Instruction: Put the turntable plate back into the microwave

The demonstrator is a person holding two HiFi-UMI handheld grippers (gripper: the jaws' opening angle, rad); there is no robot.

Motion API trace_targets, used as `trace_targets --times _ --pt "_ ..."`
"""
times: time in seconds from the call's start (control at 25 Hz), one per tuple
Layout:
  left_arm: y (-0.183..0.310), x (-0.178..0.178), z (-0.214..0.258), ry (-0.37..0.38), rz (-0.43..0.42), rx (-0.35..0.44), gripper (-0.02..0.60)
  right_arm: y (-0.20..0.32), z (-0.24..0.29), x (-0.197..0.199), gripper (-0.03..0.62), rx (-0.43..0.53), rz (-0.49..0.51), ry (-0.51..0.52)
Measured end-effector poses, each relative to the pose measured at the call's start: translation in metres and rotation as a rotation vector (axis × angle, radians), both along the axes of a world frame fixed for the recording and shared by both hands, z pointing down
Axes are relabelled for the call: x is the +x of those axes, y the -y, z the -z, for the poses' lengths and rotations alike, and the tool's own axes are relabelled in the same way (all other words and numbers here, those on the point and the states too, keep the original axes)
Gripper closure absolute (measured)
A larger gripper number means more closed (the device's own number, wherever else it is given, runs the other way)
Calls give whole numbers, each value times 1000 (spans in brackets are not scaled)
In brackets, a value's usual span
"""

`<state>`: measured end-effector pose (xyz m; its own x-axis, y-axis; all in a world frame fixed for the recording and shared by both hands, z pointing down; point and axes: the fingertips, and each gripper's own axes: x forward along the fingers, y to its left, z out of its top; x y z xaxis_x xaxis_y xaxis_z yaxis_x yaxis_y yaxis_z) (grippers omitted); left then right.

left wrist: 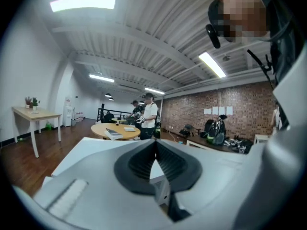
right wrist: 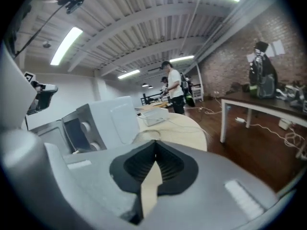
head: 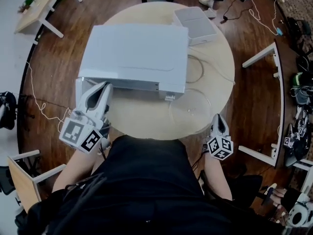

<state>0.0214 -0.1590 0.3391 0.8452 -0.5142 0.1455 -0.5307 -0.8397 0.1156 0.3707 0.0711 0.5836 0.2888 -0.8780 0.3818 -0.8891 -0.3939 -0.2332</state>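
Dark floorboards run under a round pale wooden table (head: 146, 129), and the boxy white microwave (head: 134, 55) takes up most of its top. The clear round glass turntable plate (head: 193, 110) lies flat on the table just off the microwave's front right corner. It is outside the oven and nothing is touching it. A shallow white rectangular tray (head: 195, 24) sits behind the microwave's right rear corner. At the front left corner a pale panel, probably the door (head: 79, 93), seems to stand swung out. The left gripper (head: 104, 88) hovers right beside that panel with its fingers pressed together on nothing, as if it is minding the door so the opening stays clear. The right gripper (head: 218, 117) is off to the microwave's front right, near the plate's edge. Its fingers are also pressed together and empty. I'd guess it is lining up on the plate, though it would have to open before it could take the rim.
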Motion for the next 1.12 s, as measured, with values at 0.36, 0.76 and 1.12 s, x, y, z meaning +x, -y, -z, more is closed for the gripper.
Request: trace_targets --times 0.36,0.76,1.12 --pt "12 -2 -6 16 -48 -22 583 -55 -104 -17 302 -96 -134 454" --pt "18 -6 7 8 -48 7 583 -40 -150 -37 267 -113 -171 650" --pt "12 1 9 23 -48 18 583 -35 -169 -37 267 -155 -155 686"
